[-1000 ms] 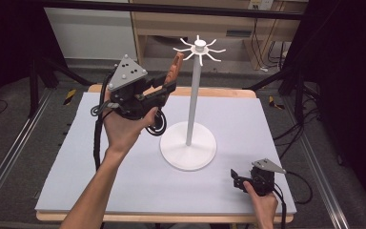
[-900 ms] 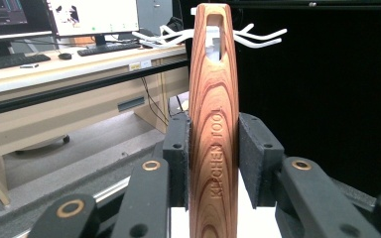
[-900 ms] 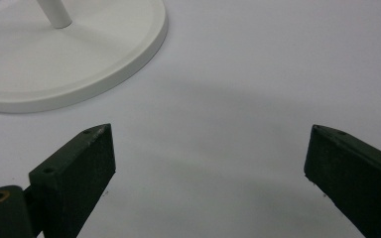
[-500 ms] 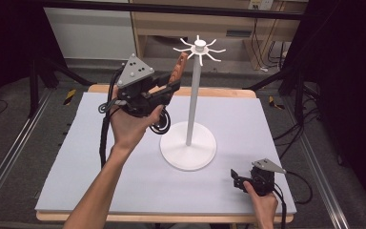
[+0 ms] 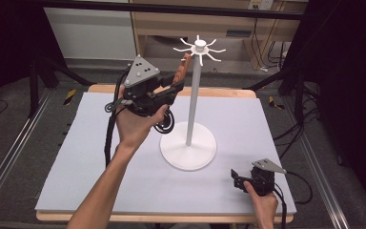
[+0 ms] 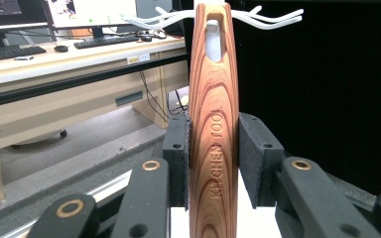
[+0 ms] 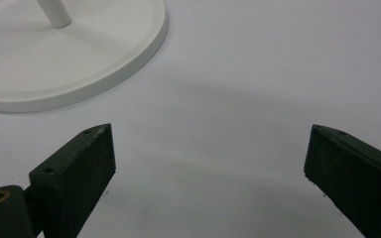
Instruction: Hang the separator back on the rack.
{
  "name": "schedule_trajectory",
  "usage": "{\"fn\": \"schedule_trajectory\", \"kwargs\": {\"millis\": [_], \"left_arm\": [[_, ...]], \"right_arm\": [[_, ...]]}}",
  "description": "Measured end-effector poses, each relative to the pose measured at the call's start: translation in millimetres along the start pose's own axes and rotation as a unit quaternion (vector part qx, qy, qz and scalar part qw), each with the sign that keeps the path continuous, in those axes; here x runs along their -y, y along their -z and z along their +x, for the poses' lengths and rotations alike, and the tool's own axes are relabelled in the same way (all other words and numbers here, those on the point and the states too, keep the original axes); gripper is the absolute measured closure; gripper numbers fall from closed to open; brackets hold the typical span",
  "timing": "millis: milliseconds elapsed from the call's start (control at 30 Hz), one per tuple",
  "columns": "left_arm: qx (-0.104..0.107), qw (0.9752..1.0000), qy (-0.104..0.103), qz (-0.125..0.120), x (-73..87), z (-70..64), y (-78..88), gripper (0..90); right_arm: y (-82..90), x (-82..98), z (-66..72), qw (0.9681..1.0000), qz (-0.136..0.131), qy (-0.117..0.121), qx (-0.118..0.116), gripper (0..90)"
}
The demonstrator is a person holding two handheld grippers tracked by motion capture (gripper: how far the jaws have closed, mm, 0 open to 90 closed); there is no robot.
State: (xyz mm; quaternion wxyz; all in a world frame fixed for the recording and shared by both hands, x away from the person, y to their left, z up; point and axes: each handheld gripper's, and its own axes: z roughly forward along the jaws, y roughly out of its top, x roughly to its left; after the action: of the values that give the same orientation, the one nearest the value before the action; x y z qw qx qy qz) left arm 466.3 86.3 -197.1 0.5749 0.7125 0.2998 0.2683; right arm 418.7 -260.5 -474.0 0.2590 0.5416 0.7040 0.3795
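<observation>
**Wooden handle lined up under the rack's hooks**

Pale grey matting covers the table (image 5: 76, 157), with desks and dark curtains behind it. At the centre of the high view we see the white hanging stand (image 5: 188, 148), its pole rising to a crown of curved hooks (image 5: 200, 47) at upper centre. Our left gripper (image 5: 174, 88), raised in the upper left of the frame, is clamped on the wooden kitchen tool (image 6: 212, 124). In the left gripper view both black pads press its sides, and its long axis runs straight up the frame. The hanging slot (image 6: 213, 37) at the top of the handle sits right at the hooks, with a white prong showing through it; we cannot tell whether it is already seated. The pole stands just right of the tool, so we judge little room for sideways drift.

Our right gripper (image 5: 240, 180) rests at lower right, jaws wide apart over bare mat, well away from the hooks. The left hand is plainly nearer.
</observation>
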Motion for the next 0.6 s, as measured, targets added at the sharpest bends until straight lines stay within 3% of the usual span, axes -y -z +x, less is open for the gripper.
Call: {"fn": "schedule_trajectory", "kwargs": {"millis": [600], "left_arm": [[0.001, 1.0, 0.002, -0.001, 5.3, -0.2, -11.3, 67.1]], "right_arm": [[-0.8, 0.0, 0.6, 1.0, 0.003, 0.002, -0.004, 6.3]]}}
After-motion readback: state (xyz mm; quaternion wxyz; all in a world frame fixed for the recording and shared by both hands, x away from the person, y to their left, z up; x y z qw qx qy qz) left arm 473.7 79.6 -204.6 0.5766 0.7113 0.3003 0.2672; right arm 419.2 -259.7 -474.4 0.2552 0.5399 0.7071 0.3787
